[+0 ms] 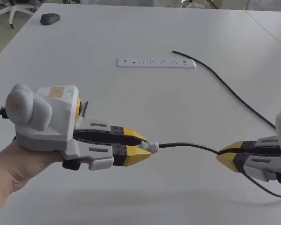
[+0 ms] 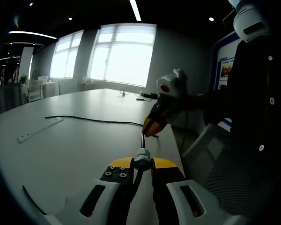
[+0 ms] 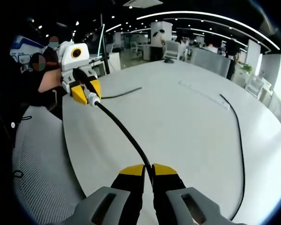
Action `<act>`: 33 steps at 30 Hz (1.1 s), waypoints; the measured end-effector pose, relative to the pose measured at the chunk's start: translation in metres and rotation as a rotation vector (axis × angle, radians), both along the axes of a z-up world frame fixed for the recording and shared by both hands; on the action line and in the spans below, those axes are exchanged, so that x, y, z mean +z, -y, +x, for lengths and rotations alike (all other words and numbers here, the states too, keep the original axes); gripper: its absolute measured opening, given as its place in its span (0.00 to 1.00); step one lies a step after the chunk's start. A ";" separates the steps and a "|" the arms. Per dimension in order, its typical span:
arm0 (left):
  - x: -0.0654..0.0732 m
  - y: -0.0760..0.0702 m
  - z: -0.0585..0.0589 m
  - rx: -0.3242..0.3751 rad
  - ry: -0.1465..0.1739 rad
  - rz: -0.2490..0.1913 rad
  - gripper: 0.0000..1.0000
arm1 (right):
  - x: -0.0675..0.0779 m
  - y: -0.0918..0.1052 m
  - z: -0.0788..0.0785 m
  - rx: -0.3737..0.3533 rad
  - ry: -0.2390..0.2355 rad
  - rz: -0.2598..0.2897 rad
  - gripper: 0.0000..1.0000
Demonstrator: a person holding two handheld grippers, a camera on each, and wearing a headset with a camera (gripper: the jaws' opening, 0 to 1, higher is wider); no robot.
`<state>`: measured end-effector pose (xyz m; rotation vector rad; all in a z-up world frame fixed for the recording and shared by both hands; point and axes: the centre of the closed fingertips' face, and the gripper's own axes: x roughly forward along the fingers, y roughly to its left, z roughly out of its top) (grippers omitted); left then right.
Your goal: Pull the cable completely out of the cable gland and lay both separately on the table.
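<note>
Left gripper [image 1: 146,146] jaws clamped on small white plastic cable gland [image 1: 153,147], near left. Right gripper [image 1: 219,156] jaws pinched on thin black cable [image 1: 187,146], near right. Cable enters gland, above white table [image 1: 131,103].

Def office, open-plan type. Big white meeting table [image 1: 145,33], power strip [image 1: 156,63] lying on it, mouse [image 1: 50,18] at far corner. Swivel chair [image 1: 11,9] on castors past table edge. Left gripper view: wall of tall windows [image 2: 122,54], more chairs [image 2: 35,89] nr them, printed board [image 2: 223,70] on wall, recessed spot light [image 2: 210,19] in ceiling. Right gripper view: long curved ceiling light strips [image 3: 201,16], white pillar [image 3: 158,30] mid-room, rows of desks w/ chairs [image 3: 203,58] in bg, grey mesh seat [image 3: 37,154] right by table.
</note>
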<state>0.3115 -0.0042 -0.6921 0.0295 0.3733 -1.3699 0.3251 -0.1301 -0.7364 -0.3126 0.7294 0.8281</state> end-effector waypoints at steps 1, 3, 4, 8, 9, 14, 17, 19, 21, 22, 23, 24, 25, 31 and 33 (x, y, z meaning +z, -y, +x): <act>-0.001 0.000 0.000 0.001 -0.003 0.002 0.15 | -0.002 0.000 -0.001 0.000 -0.004 -0.007 0.00; -0.002 0.000 0.000 0.004 -0.011 0.002 0.15 | -0.006 0.002 -0.001 -0.007 -0.012 -0.019 0.00; -0.002 0.000 0.000 0.005 -0.015 0.000 0.15 | -0.007 0.003 -0.001 -0.012 -0.017 -0.022 0.00; -0.001 0.000 0.001 0.005 -0.007 -0.003 0.15 | -0.011 0.008 -0.001 -0.028 -0.029 -0.028 0.00; -0.001 0.000 0.001 0.005 -0.008 -0.003 0.15 | -0.012 0.008 -0.001 -0.029 -0.031 -0.030 0.00; -0.002 0.000 0.003 0.007 -0.004 -0.004 0.15 | -0.012 0.008 -0.002 -0.014 -0.024 -0.037 0.00; -0.001 0.001 0.004 0.010 -0.004 -0.010 0.15 | -0.012 0.008 -0.002 -0.014 -0.028 -0.034 0.01; 0.000 -0.001 0.007 0.027 -0.021 -0.016 0.15 | -0.012 0.007 -0.003 0.004 -0.030 -0.039 0.01; 0.000 -0.001 0.007 0.025 -0.017 -0.018 0.15 | -0.009 0.002 -0.005 0.021 -0.027 -0.024 0.05; -0.001 -0.002 0.007 0.024 -0.015 -0.014 0.15 | -0.008 0.000 -0.004 0.017 -0.027 -0.019 0.09; -0.001 -0.002 0.007 0.023 -0.012 -0.010 0.15 | -0.006 -0.004 -0.005 0.025 -0.033 -0.005 0.13; -0.001 -0.002 0.007 0.023 -0.014 -0.011 0.15 | -0.004 -0.007 -0.006 0.032 -0.033 0.003 0.14; -0.002 -0.002 0.008 0.023 -0.013 -0.008 0.15 | 0.000 -0.011 -0.005 0.044 -0.019 0.008 0.13; 0.000 0.000 0.008 0.018 -0.019 -0.016 0.15 | 0.030 -0.048 -0.010 0.131 0.021 0.129 0.17; 0.001 0.002 0.007 0.012 -0.018 -0.018 0.15 | 0.039 -0.061 -0.012 0.185 0.053 0.130 0.17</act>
